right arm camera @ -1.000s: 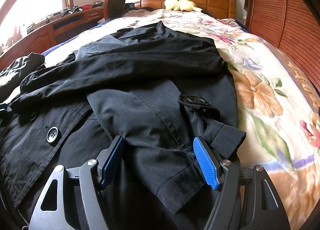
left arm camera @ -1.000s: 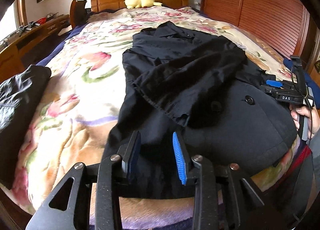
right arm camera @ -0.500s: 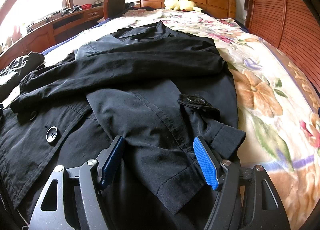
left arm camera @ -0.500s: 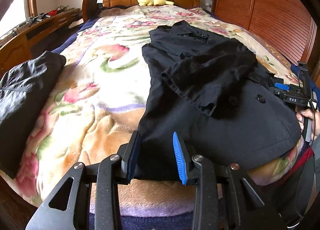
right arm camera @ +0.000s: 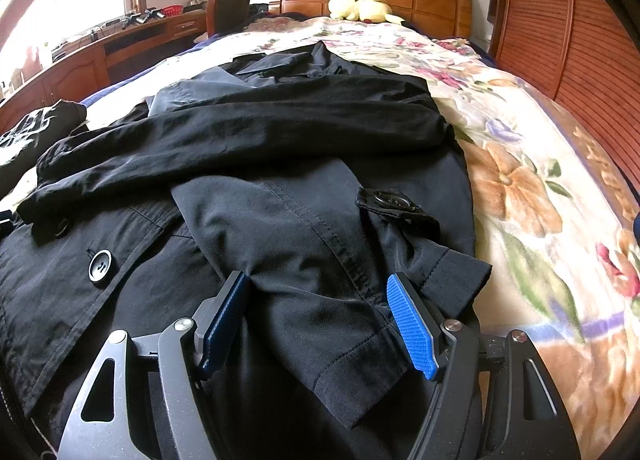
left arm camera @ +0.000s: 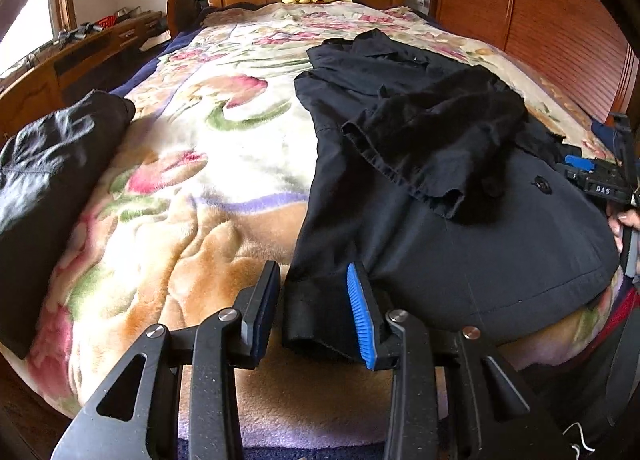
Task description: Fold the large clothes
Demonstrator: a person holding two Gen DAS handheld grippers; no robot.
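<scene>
Black buttoned cotton coat [left arm camera: 440, 188] spread on floral fleece blanket [left arm camera: 192, 164] — left gripper [left arm camera: 316, 316] fingers parted, cuff between; right gripper [right arm camera: 320, 320] fingers wide — sleeve between, ungripped.

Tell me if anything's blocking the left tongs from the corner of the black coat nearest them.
Nothing visible is in the way. The left tongs are open, with the black coat's hem corner already between the fingers. Only the floral blanket lies beneath it.

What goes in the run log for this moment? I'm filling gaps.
stage: fold in progress | left gripper: open, straddling coat hem corner | right gripper: open over sleeve cuff | both sleeves folded across
</scene>
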